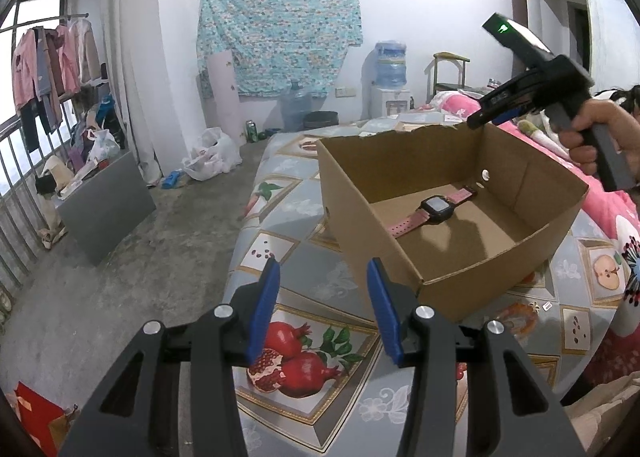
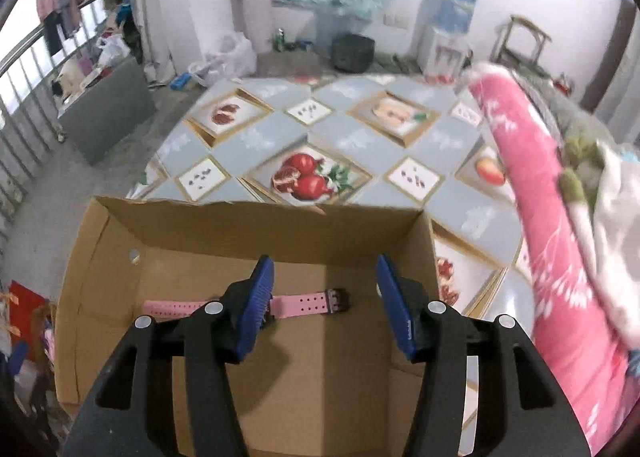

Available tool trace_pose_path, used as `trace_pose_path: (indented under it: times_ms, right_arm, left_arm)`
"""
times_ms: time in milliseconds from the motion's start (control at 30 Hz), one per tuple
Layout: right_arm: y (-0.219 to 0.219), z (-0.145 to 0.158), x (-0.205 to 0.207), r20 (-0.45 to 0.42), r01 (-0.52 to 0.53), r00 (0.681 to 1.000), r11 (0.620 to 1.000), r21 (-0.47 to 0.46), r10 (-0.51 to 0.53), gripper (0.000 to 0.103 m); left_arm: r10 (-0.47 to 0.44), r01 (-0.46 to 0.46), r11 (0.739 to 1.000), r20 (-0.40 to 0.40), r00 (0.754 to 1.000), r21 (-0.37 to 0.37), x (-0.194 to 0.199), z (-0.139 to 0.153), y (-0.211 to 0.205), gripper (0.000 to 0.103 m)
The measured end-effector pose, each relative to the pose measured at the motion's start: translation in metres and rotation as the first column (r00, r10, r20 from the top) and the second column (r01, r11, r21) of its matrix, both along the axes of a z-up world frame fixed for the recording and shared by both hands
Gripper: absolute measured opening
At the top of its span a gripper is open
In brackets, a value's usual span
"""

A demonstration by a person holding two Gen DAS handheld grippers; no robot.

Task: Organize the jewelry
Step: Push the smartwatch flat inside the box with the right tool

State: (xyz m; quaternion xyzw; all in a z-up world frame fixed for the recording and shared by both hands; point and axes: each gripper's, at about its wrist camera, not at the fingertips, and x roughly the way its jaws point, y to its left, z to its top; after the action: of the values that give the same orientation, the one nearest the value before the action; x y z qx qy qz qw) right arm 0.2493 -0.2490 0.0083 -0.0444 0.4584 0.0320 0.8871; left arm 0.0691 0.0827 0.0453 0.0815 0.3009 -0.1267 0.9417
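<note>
Pink-strapped watch [image 1: 434,212] lies flat on the floor of the open cardboard box [image 1: 452,293], which sits on the fruit-patterned bed cover [image 1: 304,225]. Right gripper [image 2: 325,299] hangs above the box, jaws apart, holding nothing. Left gripper [image 1: 323,307] stands beside the box, jaws apart and empty.

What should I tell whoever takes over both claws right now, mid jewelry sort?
Left claw: open, empty, held over the fruit-print tablecloth just outside the near corner of the cardboard box.
Right claw: open, empty, above the box interior; nothing between its pads.
Pink-strapped watch: lying flat on the box floor, strap stretched out, touching neither claw.
Done: the watch is in the box.
Left: no other jewelry shows in either view, so look around the table and the pink blanket for further pieces before moving on.
</note>
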Motion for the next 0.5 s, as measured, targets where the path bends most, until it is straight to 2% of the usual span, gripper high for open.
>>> trace_pose_path:
  times_ms: [100, 133, 200, 233, 300, 333, 367, 500]
  right_arm:
    - [0.014, -0.022, 0.012, -0.18, -0.108, 0.975, 0.987, 0.12, 0.129, 0.054]
    - [0.019, -0.038, 0.019, -0.269, -0.124, 0.948, 0.974, 0.188, 0.172, 0.054]
    - [0.026, -0.066, 0.033, -0.377, -0.114, 0.906, 0.969, 0.217, 0.191, 0.052]
    - [0.029, -0.076, 0.038, -0.406, -0.108, 0.895, 0.973, 0.205, 0.185, 0.043]
    - [0.032, -0.106, 0.052, -0.499, -0.085, 0.85, 0.979, 0.187, 0.169, 0.029]
    - [0.031, -0.113, 0.056, -0.526, -0.067, 0.835, 0.979, 0.192, 0.16, 0.023]
    - [0.029, -0.119, 0.06, -0.54, -0.044, 0.829, 0.979, 0.198, 0.146, 0.021]
    - [0.029, -0.109, 0.069, -0.478, -0.042, 0.869, 0.982, 0.186, 0.128, 0.019]
  left_arm:
    - [0.006, -0.006, 1.0, 0.0, 1.0, -0.007, 0.001, -0.001, 0.0, 0.047]
    - [0.006, -0.006, 1.0, 0.001, 1.0, -0.007, 0.001, -0.001, 0.001, 0.047]
    - [0.005, -0.005, 1.0, 0.002, 1.0, -0.004, -0.001, -0.001, -0.001, 0.048]
    - [0.004, -0.004, 1.0, 0.003, 1.0, -0.003, -0.002, -0.001, 0.0, 0.048]
    - [0.004, -0.004, 1.0, 0.01, 1.0, 0.002, -0.005, -0.001, 0.0, 0.049]
    - [0.005, -0.005, 1.0, 0.012, 1.0, 0.004, -0.007, -0.001, 0.001, 0.049]
    - [0.007, -0.007, 1.0, 0.014, 1.0, 0.007, -0.008, -0.001, 0.002, 0.049]
    - [0.02, -0.02, 1.0, 0.013, 1.0, 0.007, -0.01, -0.002, 0.005, 0.051]
